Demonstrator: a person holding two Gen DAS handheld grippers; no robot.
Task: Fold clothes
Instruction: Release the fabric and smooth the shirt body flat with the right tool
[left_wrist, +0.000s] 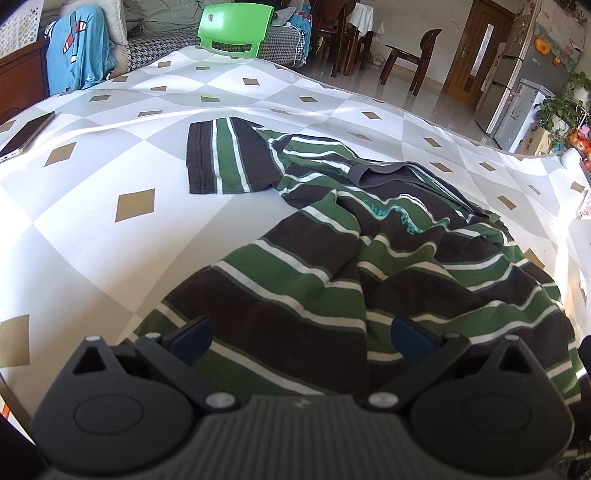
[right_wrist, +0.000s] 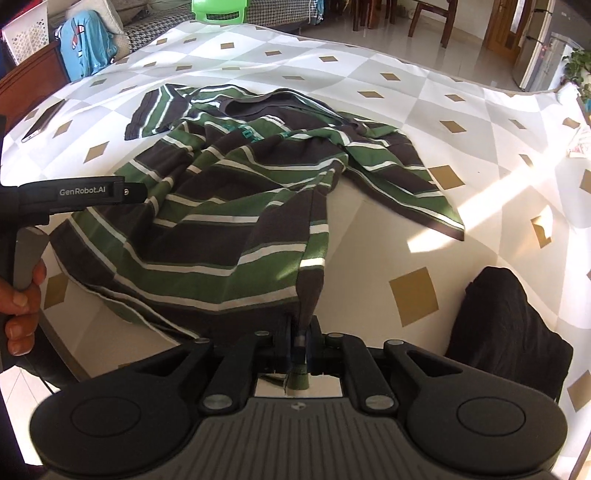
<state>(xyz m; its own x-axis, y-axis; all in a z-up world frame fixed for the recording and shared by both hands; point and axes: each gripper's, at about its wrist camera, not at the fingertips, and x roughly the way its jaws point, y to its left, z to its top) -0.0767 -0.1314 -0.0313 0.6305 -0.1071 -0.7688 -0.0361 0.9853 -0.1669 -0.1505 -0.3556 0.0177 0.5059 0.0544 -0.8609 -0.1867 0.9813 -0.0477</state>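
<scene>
The right claw (right_wrist: 300, 345) is pinched tight on the near hem corner of the green, dark-brown and white striped knit shirt (right_wrist: 236, 206). The shirt lies crumpled on the diamond-patterned tabletop (right_wrist: 461, 258), its long axis running away from the claw toward the collar. The left claw (left_wrist: 301, 338) hovers spread wide and empty over the hem's other side, nearer that free corner.

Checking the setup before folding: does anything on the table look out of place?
A phone lies on the tablecloth left of the crumpled striped shirt, unrelated to folding. The right tool pinches the shirt's hem.
</scene>
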